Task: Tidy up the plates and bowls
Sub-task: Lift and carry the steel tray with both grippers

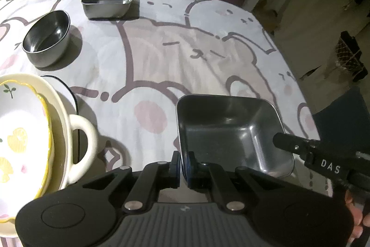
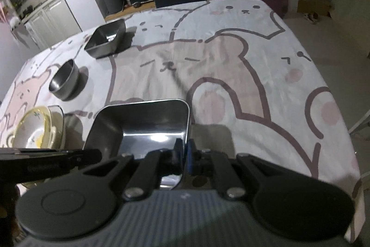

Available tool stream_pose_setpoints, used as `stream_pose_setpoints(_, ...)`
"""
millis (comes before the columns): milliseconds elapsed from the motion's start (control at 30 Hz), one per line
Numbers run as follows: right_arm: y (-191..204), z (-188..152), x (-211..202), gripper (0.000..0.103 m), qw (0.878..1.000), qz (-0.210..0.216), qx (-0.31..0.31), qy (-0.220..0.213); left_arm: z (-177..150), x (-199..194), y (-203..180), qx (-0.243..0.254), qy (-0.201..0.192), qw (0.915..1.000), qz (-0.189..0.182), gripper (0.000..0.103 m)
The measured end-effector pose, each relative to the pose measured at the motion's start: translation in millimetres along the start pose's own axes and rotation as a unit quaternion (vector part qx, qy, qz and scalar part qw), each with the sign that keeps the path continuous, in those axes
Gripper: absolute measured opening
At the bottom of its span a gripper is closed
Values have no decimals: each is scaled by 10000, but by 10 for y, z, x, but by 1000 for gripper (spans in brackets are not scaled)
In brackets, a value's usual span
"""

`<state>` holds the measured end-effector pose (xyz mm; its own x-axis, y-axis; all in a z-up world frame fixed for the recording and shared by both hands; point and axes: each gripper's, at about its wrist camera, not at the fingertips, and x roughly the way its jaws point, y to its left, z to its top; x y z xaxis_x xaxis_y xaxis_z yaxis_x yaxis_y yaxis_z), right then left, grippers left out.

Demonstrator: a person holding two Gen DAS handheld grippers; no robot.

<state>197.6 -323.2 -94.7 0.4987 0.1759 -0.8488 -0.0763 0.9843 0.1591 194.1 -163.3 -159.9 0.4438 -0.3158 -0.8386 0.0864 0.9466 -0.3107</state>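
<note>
A square stainless-steel tray [image 1: 231, 131] is held at the near edge of the table [image 1: 161, 50], which is covered by a bear-print cloth. It is gripped from two sides. The left gripper [image 1: 183, 162] is seen with its jaws pressed together on the tray's left wall, the thin rim pinched between the blue pads. The right gripper [image 2: 184, 154] is closed in the same way on the tray's right wall, one finger inside the tray and one outside. Whether the tray rests on the cloth or is lifted just clear of it cannot be told.

The tray is judged to be light, stiff and thin-walled, with a polished surface that is likely slippery under the pads. A hold on the upright wall just below the rolled rim, as is taken now, appears the soundest place; with opposite walls held, tipping is resisted.

Farther along the table a second square steel tray [image 1: 108, 0] is seen, in which the held one could probably be nested. A round steel bowl [image 1: 47, 38] stands nearer, well apart from it. At the left, a lemon-patterned ceramic dish [image 1: 20, 131] lies inside a cream handled baking dish [image 1: 78, 142]; both are judged heavy and breakable, to be taken by the rim or handle.
</note>
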Motion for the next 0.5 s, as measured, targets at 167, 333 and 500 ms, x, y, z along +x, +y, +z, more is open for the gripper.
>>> stream_pose_setpoints(167,27,36,120,5,9999,11,-23,132,12,44,48,-50,53,10000,37,5)
stream_pose_setpoints(333,25,47,172,5,9998,-17,-8,215,21,89,44,21,138,9999,34,5)
stream_pose_setpoints(500,14,50,203,5,9994,-60,13,333,6,120,39,108,209,9997,43,6)
